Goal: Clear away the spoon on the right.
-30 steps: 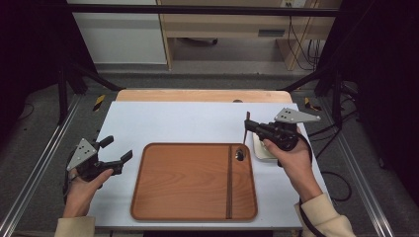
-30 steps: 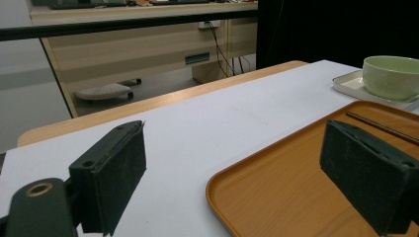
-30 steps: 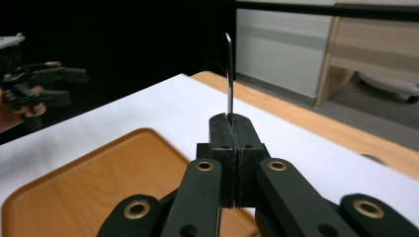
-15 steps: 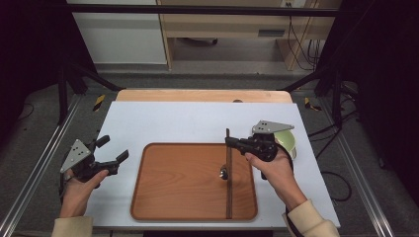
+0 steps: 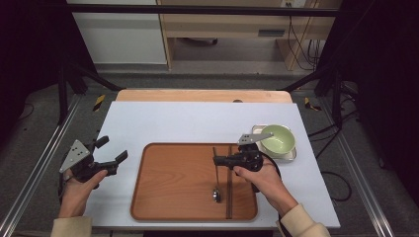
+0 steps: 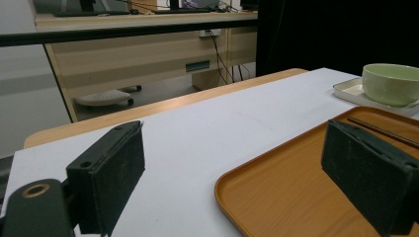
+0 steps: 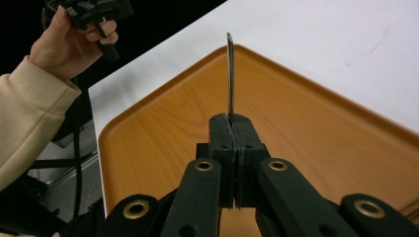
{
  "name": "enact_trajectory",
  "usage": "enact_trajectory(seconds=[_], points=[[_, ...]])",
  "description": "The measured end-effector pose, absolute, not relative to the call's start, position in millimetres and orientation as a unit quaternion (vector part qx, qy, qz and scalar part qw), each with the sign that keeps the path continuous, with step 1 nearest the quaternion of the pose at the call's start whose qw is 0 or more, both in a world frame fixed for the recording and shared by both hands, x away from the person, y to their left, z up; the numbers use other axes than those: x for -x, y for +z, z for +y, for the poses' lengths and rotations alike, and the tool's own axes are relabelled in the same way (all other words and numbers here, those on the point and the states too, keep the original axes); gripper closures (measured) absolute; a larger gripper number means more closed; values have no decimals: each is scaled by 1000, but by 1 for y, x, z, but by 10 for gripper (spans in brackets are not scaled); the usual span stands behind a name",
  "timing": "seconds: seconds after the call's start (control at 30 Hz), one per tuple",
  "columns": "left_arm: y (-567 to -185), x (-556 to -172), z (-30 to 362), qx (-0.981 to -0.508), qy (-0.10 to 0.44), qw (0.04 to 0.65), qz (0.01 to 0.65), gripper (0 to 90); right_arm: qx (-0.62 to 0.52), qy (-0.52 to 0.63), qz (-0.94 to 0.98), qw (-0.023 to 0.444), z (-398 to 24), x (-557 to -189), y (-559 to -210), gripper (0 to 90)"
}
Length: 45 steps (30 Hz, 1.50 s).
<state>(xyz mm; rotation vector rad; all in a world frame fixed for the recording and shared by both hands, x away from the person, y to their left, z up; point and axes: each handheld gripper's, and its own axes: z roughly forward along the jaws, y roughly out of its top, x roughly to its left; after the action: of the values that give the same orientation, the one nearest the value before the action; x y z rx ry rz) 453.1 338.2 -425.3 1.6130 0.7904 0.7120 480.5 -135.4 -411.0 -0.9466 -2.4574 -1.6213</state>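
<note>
Tray: rounded rectangular orange-brown wooden tray (image 5: 183,182) on the white table (image 5: 197,123).
Spoon: slim metal spoon (image 5: 216,173); your right gripper (image 5: 216,160) pinches its handle, bowl resting on the tray, pointing toward you.
Left gripper (image 5: 112,153): jaws apart, empty.

Each hand carries a black claw of matte plastic. The left claw (image 5: 112,157) has a grey three-cornered plate on top, drilled with a few small dark holes, and in the left gripper view its two jaws are thick rectangular blocks faced with dark, faintly textured pads (image 6: 116,170); a brass-ringed pivot hole sits at the base of one. The right claw (image 5: 216,160) bears the same grey plate, and a black cable loops out behind it. In the right gripper view its linkage arms are flat black bars joined at brass-coloured bushings, with small screws set in the jaw block. Both forearms wear cream-coloured sleeves (image 7: 27,118) with ribbed cuffs.
</note>
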Motion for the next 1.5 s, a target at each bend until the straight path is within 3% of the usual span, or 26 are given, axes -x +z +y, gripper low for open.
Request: enact_trajectory(seconds=[0.37, 0.8, 1.37, 1.5], points=[[-425, -453, 338, -688, 305, 566, 336, 94, 338, -468, -816, 31, -135, -489, -441, 797], [-426, -453, 338, -688, 305, 566, 338, 93, 365, -404, -839, -2, -129, -494, -457, 695], [-428, -455, 338, -689, 316, 551, 350, 83, 375, -378, -844, -67, -121, -488, -453, 316], [-429, -456, 339, -686, 317, 549, 358, 83, 371, -390, -838, -88, -121, -484, -444, 262]])
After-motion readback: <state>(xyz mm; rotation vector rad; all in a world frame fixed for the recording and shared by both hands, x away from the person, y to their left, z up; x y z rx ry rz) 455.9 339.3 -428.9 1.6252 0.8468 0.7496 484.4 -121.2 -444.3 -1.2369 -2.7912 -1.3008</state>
